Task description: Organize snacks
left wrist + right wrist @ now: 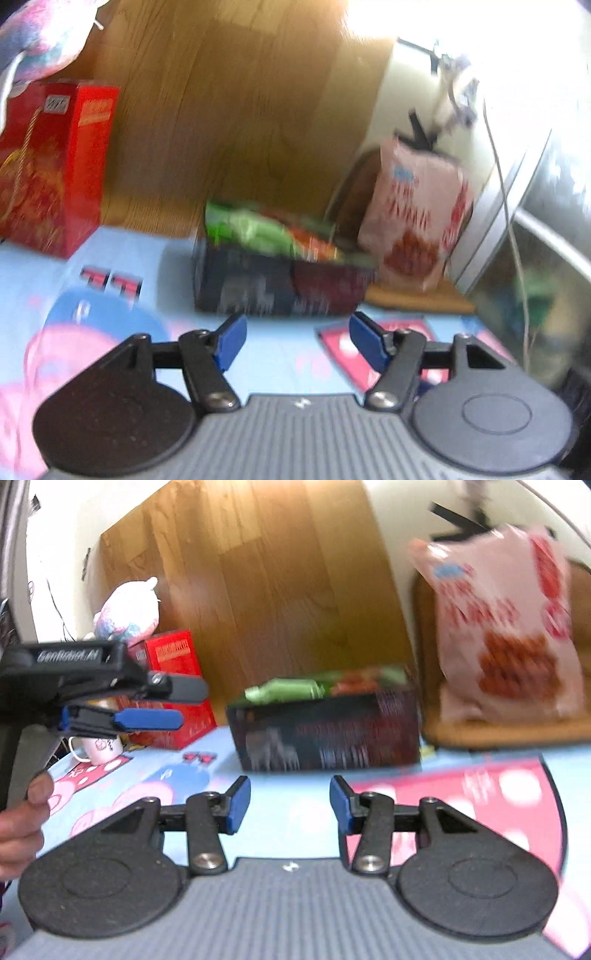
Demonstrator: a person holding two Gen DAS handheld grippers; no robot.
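At twelve o'clock from both grippers, the dark box (pixel 325 731) on the table (pixel 288 797) holds soft, light snack packets (pixel 291 690). Left gripper (pixel 297 338) and right gripper (pixel 290 805) fingers stand apart, empty. Pinch the crinkly pink bag (pixel 506 627) by its top edge.

Cartoon-print worktop (pixel 280 786); on it a dark box (pixel 325 731) of snacks, a red box (pixel 173 686), a mug (pixel 101 747).

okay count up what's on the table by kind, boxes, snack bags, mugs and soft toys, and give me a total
Boxes: 2, the red box and the dark box
Snack bags: 2, the pink bag and the green bag
Mugs: 1, the white mug
Soft toys: 1, the plush toy
Total: 6
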